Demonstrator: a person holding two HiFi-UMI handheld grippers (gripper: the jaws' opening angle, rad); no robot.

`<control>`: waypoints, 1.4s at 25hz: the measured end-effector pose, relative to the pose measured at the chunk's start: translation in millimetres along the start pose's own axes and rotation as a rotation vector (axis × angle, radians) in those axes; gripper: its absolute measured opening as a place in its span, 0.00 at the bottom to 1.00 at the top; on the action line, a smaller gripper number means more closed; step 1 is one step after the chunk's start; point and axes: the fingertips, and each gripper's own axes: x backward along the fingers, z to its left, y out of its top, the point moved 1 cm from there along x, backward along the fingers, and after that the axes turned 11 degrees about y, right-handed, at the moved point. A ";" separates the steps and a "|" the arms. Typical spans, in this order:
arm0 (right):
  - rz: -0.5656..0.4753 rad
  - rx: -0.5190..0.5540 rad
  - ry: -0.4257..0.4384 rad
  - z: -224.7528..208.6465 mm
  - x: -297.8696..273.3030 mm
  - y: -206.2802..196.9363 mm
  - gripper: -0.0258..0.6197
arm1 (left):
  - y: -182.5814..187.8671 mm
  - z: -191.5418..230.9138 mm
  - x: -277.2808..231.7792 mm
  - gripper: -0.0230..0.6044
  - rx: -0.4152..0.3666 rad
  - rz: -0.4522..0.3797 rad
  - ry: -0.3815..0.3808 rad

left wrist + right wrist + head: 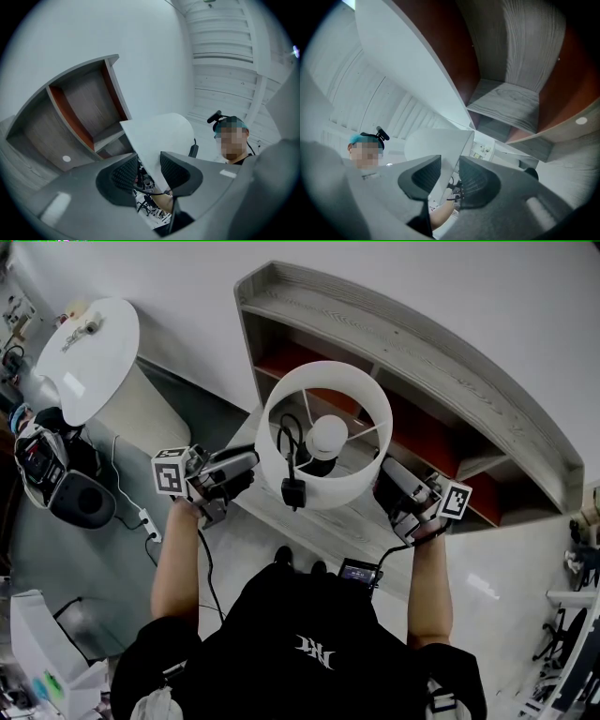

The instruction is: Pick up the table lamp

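While L gripper pinches the left wall of the white drum-shade table lamp & R gripper pinches the right wall, lamp is btwn them, shade opening up, before the curved grey wooden shelf unit; base hidden.

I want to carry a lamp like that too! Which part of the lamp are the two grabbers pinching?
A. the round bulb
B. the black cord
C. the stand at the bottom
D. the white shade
D: the left gripper and the right gripper each have the wall of the white shade between their jaws, one on each side, while the bulb sits untouched in the middle.
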 end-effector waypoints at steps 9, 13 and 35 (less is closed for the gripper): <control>0.007 0.019 0.016 -7.6 9.6 -1.5 0.22 | -5.5 8.3 -0.2 0.28 0.018 0.005 0.005; 0.018 0.044 0.014 -3.5 8.6 0.4 0.21 | -7.5 9.8 -1.8 0.28 0.029 0.013 -0.002; -0.015 0.035 -0.027 -10.2 16.9 -7.3 0.21 | -12.3 14.3 -0.1 0.28 0.052 0.033 -0.018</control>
